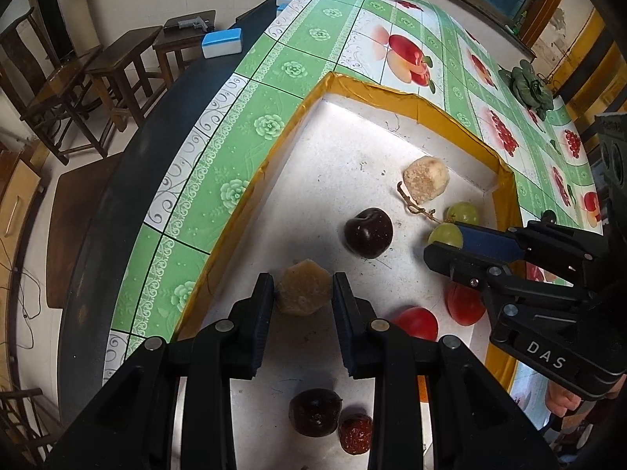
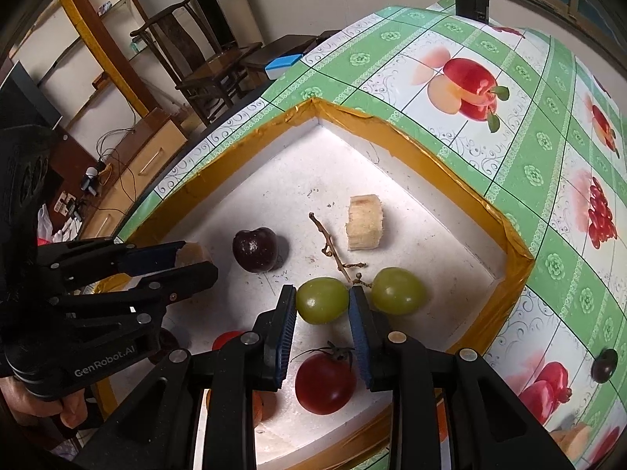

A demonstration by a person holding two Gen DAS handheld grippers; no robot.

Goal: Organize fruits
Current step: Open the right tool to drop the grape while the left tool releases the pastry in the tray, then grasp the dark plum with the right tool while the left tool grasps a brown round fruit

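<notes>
- The right hand-held gripper (image 2: 322, 305) clamps a green grape (image 2: 322, 300) across its middle; thin-skinned and slippery, it probably needs a light squeeze.
- The left hand-held gripper (image 1: 302, 293) grips a tan, spongy fruit chunk (image 1: 303, 288).
- Both point steeply down into the white tray (image 2: 486, 243) on the tabletop (image 2: 509, 141).

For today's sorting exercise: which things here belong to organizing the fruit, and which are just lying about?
Part of the job: white tray; banana chunk in the left tongs; green grape in the right tongs; second grape; dark plum; tomato.

Lying about: bare stem; wooden chair; blue-and-white box.
</notes>
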